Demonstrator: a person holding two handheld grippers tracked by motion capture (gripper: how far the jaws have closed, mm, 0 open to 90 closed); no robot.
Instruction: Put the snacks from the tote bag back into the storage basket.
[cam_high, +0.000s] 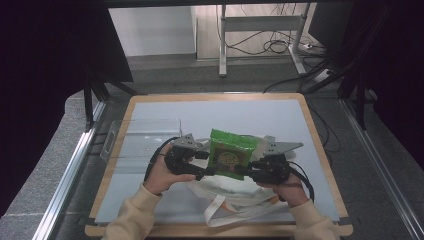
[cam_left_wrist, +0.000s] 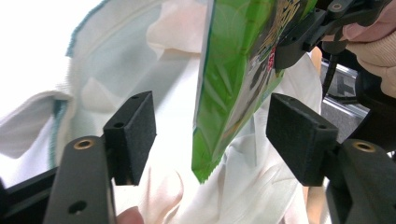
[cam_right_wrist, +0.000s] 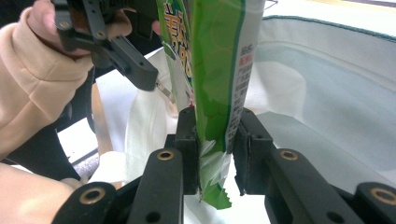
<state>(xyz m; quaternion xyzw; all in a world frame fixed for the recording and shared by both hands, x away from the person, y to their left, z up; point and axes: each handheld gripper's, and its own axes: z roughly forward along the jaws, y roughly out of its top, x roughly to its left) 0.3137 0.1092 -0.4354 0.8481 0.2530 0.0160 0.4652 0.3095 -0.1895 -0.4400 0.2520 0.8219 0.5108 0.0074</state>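
A green snack bag (cam_high: 230, 152) stands upright over a white cloth tote bag (cam_high: 227, 195) that lies on the grey mat near the person's side. My right gripper (cam_right_wrist: 215, 149) is shut on the bag's lower edge (cam_right_wrist: 212, 65), with both pads pressed against the foil. My left gripper (cam_left_wrist: 210, 135) is open; the bag's bottom corner (cam_left_wrist: 229, 93) hangs between its pads without touching them. In the high view the left gripper (cam_high: 206, 170) and right gripper (cam_high: 241, 171) point toward each other under the bag. The tote's open mouth (cam_right_wrist: 327, 84) lies behind the bag.
A clear plastic tray (cam_high: 137, 137) sits on the mat at the left. The table's wooden rim (cam_high: 320, 145) borders the grey mat. A metal rail (cam_high: 70, 170) runs along the left side, and a desk frame with cables (cam_high: 260, 45) stands beyond the far edge.
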